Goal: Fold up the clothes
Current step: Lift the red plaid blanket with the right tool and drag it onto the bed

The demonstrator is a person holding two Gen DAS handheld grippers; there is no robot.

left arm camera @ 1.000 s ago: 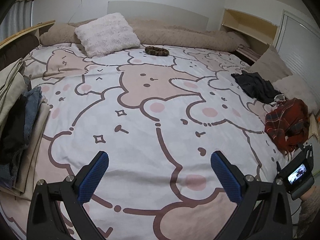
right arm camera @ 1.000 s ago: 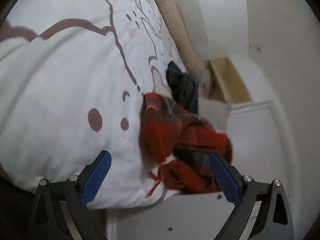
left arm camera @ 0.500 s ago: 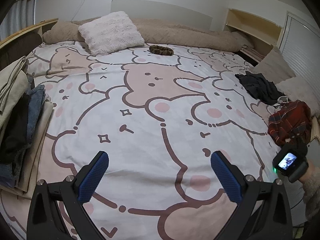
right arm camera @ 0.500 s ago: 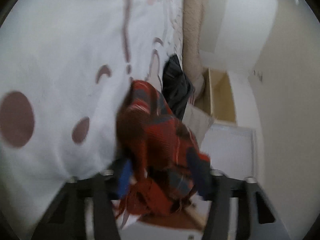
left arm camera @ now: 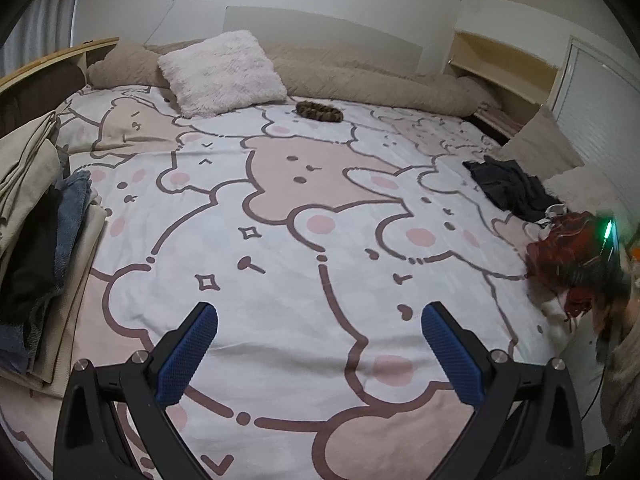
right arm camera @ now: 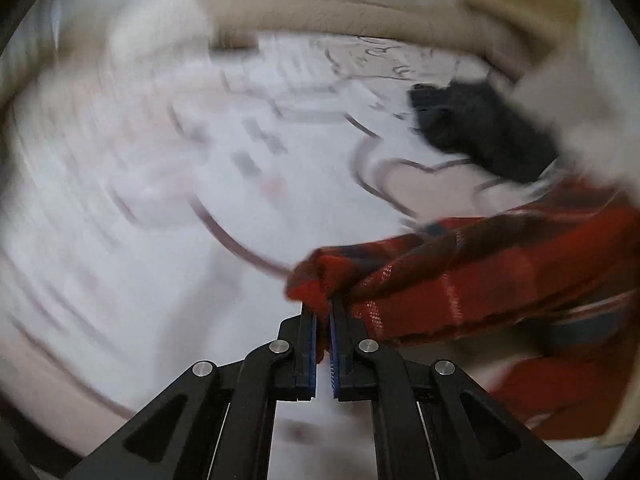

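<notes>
A red plaid garment (right arm camera: 460, 276) lies crumpled at the bed's right edge; it also shows in the left wrist view (left arm camera: 560, 256). My right gripper (right arm camera: 323, 312) is shut on a fold of it, the cloth pinched between the blue pads. The right wrist view is motion-blurred. The right gripper (left arm camera: 606, 256) shows blurred at the far right of the left wrist view. My left gripper (left arm camera: 320, 320) is open and empty above the near part of the bear-print bed cover (left arm camera: 280, 240). A dark garment (left arm camera: 512, 188) lies beyond the plaid one, also in the right wrist view (right arm camera: 480, 132).
A stack of folded clothes (left arm camera: 36, 240) sits at the bed's left edge. A fluffy white pillow (left arm camera: 220, 72), a beige bolster (left arm camera: 380, 80) and a brown scrunchie (left arm camera: 320, 111) lie at the head. Cushions (left arm camera: 544, 148) line the right side.
My right gripper closed on the red plaid garment and swung, pulling it off the edge toward the bed's middle. The left gripper stayed open and moved slightly.
</notes>
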